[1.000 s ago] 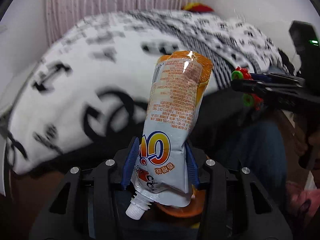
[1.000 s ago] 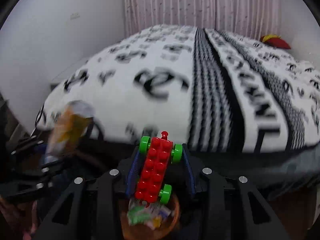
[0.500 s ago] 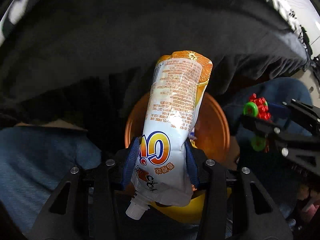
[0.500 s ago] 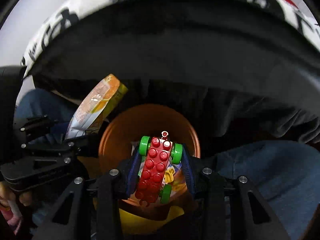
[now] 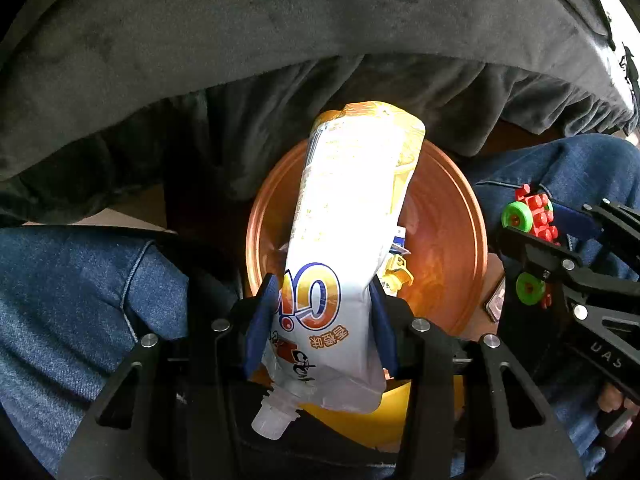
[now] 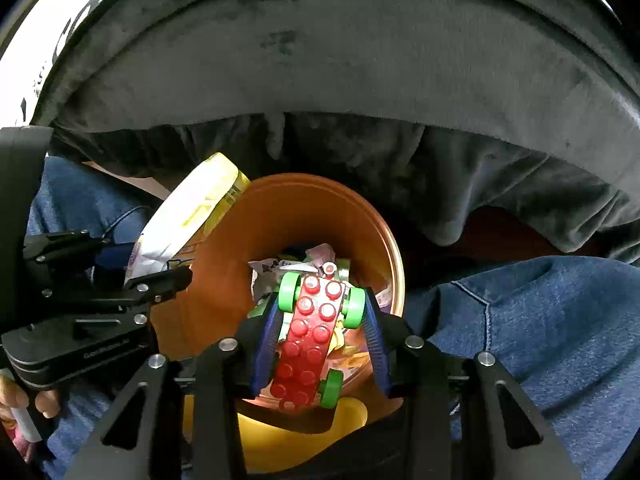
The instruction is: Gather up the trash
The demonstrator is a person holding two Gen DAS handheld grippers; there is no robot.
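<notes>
We see a dark grey blanket (image 5: 320, 40) filling the top of both views, its hem hanging in folds just behind an orange bin (image 5: 452, 216). Denim-clad legs (image 6: 540, 320) flank the bin on both sides. The bin is round, with a glossy inner wall, and its mouth faces up toward both cameras; crumpled wrappers (image 6: 280, 270) lie at its bottom. A yellow part shows under the near rim, though we cannot tell what it belongs to.

Our left hand-held gripper (image 5: 322, 320) is clamped on a drink pouch (image 5: 352, 208), blue pads pressed against its lower sides. The pouch stands nearly upright over the bin's mouth, white cap end pointing back toward the camera and orange end farthest away, washed out by glare. From the right wrist view the same pouch (image 6: 192, 216) leans over the bin's left rim.

Our right hand-held gripper (image 6: 318, 340) is clamped on a toy car (image 6: 312, 336), a red studded brick with green wheels, held above the wrappers inside the bin's opening. In the left wrist view the toy (image 5: 532, 220) sits just beyond the bin's right rim.
</notes>
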